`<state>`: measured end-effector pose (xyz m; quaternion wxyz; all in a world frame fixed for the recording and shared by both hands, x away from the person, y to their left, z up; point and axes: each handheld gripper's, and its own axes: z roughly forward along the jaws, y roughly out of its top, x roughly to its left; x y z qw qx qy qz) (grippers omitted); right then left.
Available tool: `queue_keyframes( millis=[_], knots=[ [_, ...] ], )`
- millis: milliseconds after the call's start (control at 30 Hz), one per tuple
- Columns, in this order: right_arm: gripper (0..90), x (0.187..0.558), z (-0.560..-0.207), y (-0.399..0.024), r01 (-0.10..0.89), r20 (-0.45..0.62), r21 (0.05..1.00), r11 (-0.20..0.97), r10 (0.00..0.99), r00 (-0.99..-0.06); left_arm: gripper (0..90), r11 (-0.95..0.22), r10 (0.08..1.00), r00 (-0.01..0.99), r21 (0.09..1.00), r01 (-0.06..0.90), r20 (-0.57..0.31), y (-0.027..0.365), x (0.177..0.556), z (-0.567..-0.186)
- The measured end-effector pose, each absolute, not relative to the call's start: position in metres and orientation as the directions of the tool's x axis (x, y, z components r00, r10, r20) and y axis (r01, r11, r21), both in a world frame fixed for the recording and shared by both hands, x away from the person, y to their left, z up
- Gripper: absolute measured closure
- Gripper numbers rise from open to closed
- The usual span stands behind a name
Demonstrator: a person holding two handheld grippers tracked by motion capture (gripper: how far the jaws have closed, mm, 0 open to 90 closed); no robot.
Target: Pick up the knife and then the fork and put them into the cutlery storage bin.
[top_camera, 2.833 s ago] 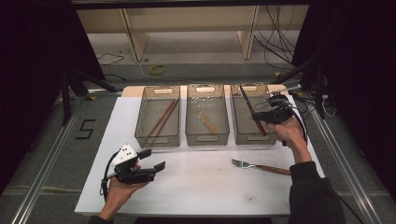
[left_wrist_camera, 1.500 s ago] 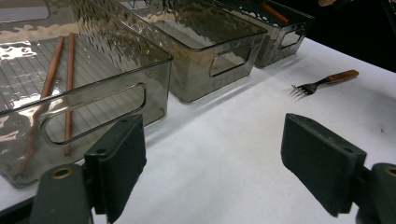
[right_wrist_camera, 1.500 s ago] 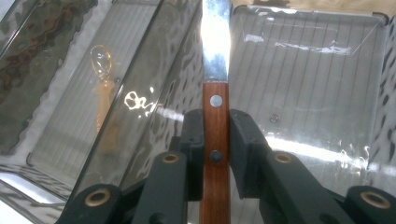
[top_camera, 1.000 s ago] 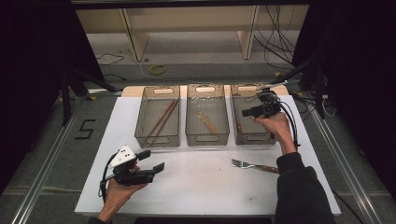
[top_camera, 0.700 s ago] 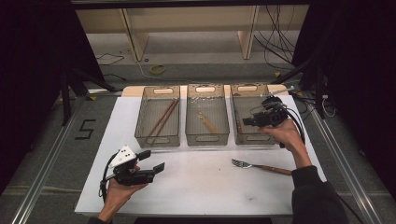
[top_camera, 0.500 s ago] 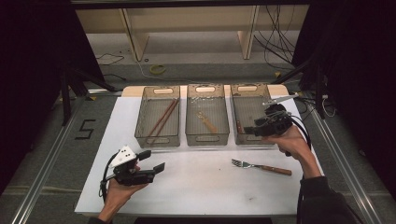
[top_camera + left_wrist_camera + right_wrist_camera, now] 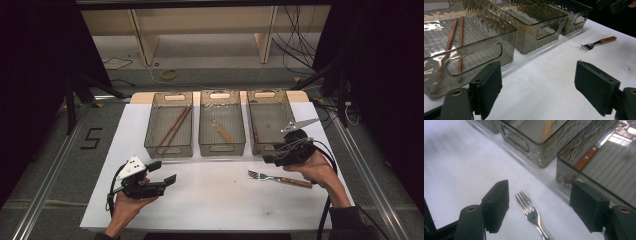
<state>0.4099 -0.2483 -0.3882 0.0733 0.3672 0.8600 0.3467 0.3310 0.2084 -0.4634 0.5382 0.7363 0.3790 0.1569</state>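
A fork [image 7: 277,178] with a wooden handle lies on the white table, in front of the right clear bin [image 7: 265,95]. My right gripper [image 7: 268,157] hovers just above the fork's tines, open. Its jaws have just been opening. In the right gripper view the tines [image 7: 531,213] lie on the table between and below the jaws [image 7: 539,185], untouched. A wooden-handled knife [image 7: 586,157] rests in the right bin. My left gripper [image 7: 164,171] is held at the near left, open and empty [image 7: 537,66], looking toward the fork [image 7: 596,43].
Three clear bins stand in a row at the back. The left bin [image 7: 168,150] holds two chopsticks [image 7: 175,127]. The middle bin [image 7: 222,148] holds a light wooden utensil [image 7: 222,131]. The white mat [image 7: 215,200] has bare room between the two hands.
My right gripper has drawn back from over the right bin toward the near side and now hangs above the fork, jaws wider. The left gripper has stayed put.
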Motion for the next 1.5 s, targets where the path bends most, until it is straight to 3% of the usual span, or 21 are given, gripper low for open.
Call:
queue_keyframes(
  millis=[667, 1500],
  knots=[
    [34.5, 0.401, -0.423, -0.274, 0.645, 0.097, 0.512, 0.567, 0.708, -0.700, 21.3, -0.136, 0.722, 0.670, 0.913, 0.384, -0.174, 0.208, 0.331, -0.463],
    [50.2, 0.402, -0.450, -0.283, 0.663, 0.059, 0.364, 0.654, 0.695, -0.717, 21.3, -0.136, 0.722, 0.670, 0.914, 0.383, -0.174, 0.208, 0.331, -0.463]
  ],
)
